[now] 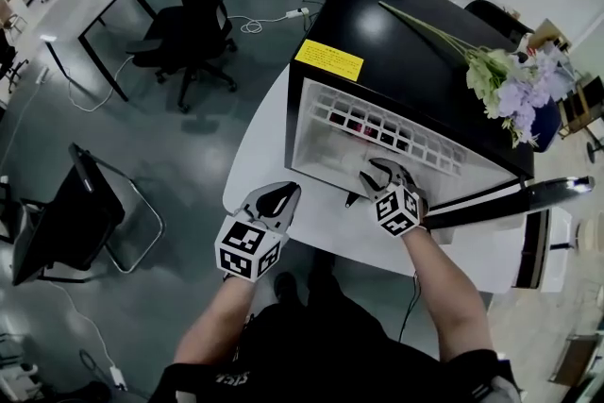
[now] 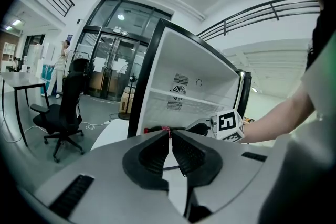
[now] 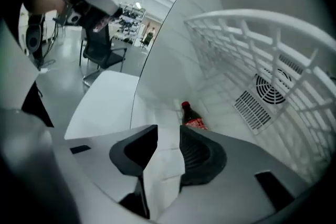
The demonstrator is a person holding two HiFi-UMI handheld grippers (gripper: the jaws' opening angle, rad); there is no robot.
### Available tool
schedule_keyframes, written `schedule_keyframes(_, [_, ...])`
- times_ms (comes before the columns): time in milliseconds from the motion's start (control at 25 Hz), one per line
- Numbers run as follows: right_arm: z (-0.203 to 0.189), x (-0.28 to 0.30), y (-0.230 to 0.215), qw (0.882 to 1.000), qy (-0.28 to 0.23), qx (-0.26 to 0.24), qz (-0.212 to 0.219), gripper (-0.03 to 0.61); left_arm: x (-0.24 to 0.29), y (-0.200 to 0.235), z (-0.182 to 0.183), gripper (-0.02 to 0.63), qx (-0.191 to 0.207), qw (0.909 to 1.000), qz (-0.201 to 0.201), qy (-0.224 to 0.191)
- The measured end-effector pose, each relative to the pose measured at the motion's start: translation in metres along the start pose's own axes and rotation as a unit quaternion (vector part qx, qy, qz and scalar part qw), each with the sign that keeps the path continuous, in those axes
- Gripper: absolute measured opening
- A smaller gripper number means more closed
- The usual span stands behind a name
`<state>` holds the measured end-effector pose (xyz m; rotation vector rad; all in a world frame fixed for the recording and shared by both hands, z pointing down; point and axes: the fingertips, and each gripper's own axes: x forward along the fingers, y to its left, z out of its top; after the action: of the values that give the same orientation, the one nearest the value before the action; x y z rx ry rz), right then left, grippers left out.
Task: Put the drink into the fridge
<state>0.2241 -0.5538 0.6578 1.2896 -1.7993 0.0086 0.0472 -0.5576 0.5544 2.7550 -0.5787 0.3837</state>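
Since the drink [image 3: 192,119] already rests on the fridge [image 1: 406,33] floor beyond the part-open, empty jaws of the right gripper [image 3: 168,131], with the left gripper [image 2: 170,134] jaws together, placing looks done; next comes withdrawing and closing the door [image 1: 510,198].

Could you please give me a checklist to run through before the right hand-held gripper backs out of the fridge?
1. Cola bottle is inside the fridge: ok.
2. Right hand-held gripper is free of the bottle, its jaws apart with nothing between them and the bottle beyond their tips: ok.
3. Bottle rests steadily and will not roll: cannot tell.
4. Left hand-held gripper is empty, its jaws together, and it is outside the fridge: ok.
5. Fridge door is shut: not ok, it stands open.
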Motion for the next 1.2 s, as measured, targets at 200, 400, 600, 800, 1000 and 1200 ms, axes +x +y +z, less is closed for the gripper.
schedule_keyframes(200, [0.026, -0.047, 0.013, 0.993, -0.064, 0.094, -0.013, 0.133, -0.021, -0.007, 0.008, 0.034, 0.009, 0.9999, -0.005, -0.01])
schedule_keyframes(400, [0.055, -0.099, 0.021, 0.98, -0.118, 0.158, -0.04, 0.091, -0.045, -0.014, 0.015, 0.034, 0.023, 0.9994, -0.013, -0.02])
schedule_keyframes(600, [0.073, -0.148, 0.036, 0.966, -0.163, 0.193, -0.054, 0.071, -0.069, -0.033, 0.034, 0.034, 0.043, 0.9977, -0.029, -0.044])
schedule_keyframes(800, [0.088, -0.194, 0.047, 0.934, -0.235, 0.266, -0.047, 0.017, -0.086, -0.052, 0.058, 0.034, 0.068, 0.9941, -0.034, -0.077])
schedule_keyframes(1000, [0.095, -0.238, 0.054, 0.91, -0.295, 0.29, -0.019, 0.015, -0.098, -0.079, 0.074, 0.021, 0.089, 0.9888, -0.031, -0.115])
schedule_keyframes(1200, [0.091, -0.291, 0.045, 0.879, -0.351, 0.323, -0.013, 0.015, -0.097, -0.107, 0.074, 0.02, 0.093, 0.9881, -0.018, -0.121])
